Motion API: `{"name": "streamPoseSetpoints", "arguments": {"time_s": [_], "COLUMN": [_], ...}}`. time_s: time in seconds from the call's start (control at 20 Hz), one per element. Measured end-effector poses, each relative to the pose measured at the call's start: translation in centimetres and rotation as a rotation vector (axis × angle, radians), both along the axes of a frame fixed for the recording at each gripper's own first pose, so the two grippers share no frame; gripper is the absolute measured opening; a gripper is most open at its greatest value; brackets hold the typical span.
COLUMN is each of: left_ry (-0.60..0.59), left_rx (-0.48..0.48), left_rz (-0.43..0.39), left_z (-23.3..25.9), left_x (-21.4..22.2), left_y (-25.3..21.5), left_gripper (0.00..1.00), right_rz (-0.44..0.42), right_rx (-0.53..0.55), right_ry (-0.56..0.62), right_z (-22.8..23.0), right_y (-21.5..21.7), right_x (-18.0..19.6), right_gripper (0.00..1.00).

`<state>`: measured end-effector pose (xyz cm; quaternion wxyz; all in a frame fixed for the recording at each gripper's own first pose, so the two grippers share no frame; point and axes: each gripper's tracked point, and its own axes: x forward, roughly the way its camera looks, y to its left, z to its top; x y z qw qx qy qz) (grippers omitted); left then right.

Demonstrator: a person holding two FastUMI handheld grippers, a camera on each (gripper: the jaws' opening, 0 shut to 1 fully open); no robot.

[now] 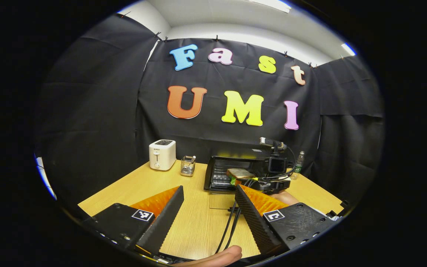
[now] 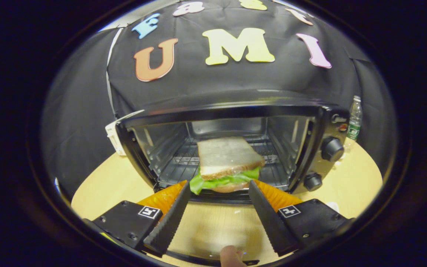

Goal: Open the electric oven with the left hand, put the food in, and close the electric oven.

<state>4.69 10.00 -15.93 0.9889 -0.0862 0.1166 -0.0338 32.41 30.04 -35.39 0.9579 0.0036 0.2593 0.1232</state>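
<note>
The black electric oven [image 2: 235, 111] stands open, its wire rack [image 2: 176, 167] bare. My right gripper [image 2: 219, 182] is shut on the near end of a sandwich [image 2: 228, 155] of white bread and lettuce, held level at the oven's mouth. From the left gripper view the oven [image 1: 217, 163] sits mid-table with its glass door [image 1: 221, 202] folded down flat, and the sandwich [image 1: 240, 173] hangs just in front of it in the right gripper [image 1: 245, 178]. My left gripper [image 1: 209, 187] is open above the table, short of the door, with nothing between its fingers.
A white toaster [image 1: 162, 154] and a wire holder [image 1: 188, 165] stand left of the oven on the wooden table [image 1: 132, 185]. A bottle [image 1: 298, 163] stands at the right rear. Black cables [image 1: 230, 226] trail across the table. Two knobs [image 2: 332, 148] sit on the oven's right side.
</note>
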Motion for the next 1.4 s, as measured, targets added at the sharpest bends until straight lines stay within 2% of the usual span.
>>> {"name": "streamPoseSetpoints", "arguments": {"time_s": [0.1,0.2,0.55,0.6,0.65,0.7,0.75,0.85,0.9,0.95,1.0,1.05,1.1,1.15,1.4], "left_ry": [0.004,0.005,0.091,0.110,0.125,0.145,0.163,0.197,0.218,0.239,0.261,0.279,0.297,0.323,0.434], "left_rx": [0.004,0.016,0.056,0.059,0.059,0.063,0.069,0.083,0.087,0.093,0.101,0.110,0.113,0.112,0.130], "left_rz": [0.002,0.000,-0.010,-0.021,-0.039,-0.054,-0.068,-0.095,-0.107,-0.116,-0.123,-0.127,-0.132,-0.138,-0.168], "left_z": [-0.1,-0.2,-3.0,-3.7,-4.2,-4.9,-5.6,-7.5,-7.7,-8.6,-9.3,-10.1,-10.9,-12.0,-16.3], "left_x": [0.0,0.0,2.5,2.9,3.4,3.8,4.3,5.5,5.4,5.8,6.2,6.6,6.9,7.3,8.0], "left_y": [-0.4,-0.9,-3.1,-3.8,-4.8,-5.8,-6.7,-7.9,-9.3,-10.2,-10.9,-11.6,-12.2,-13.0,-16.0], "left_gripper": [0.92,0.92,0.92,0.92,0.92,0.92,0.92,0.92,0.92,0.92,0.93,0.93,0.93,0.92,0.92], "right_rz": [0.009,0.013,0.038,0.031,0.026,0.017,0.012,0.000,-0.008,-0.023,-0.044,-0.063,-0.074,-0.084,-0.085], "right_rx": [0.022,0.058,0.106,0.113,0.112,0.109,0.105,0.100,0.091,0.073,0.052,0.027,0.012,0.013,0.064], "right_ry": [0.016,-0.026,-0.264,-0.300,-0.324,-0.340,-0.366,-0.416,-0.442,-0.470,-0.496,-0.518,-0.539,-0.560,-0.603], "right_z": [0.5,2.6,13.7,15.1,16.3,17.5,19.0,21.5,22.8,24.0,25.2,26.3,27.3,28.3,33.4], "right_y": [-0.5,-1.1,-6.0,-6.8,-8.1,-9.3,-10.6,-12.6,-13.6,-15.0,-16.2,-17.5,-18.6,-19.8,-23.3], "right_x": [-1.4,-2.8,-9.6,-10.4,-11.4,-12.3,-13.0,-14.3,-14.9,-15.5,-16.0,-16.7,-17.5,-18.2,-21.3], "right_gripper": [1.00,1.00,1.00,0.90,1.00,1.00,0.89,0.89,1.00,0.89,1.00,0.89,0.89,1.00,1.00]}}
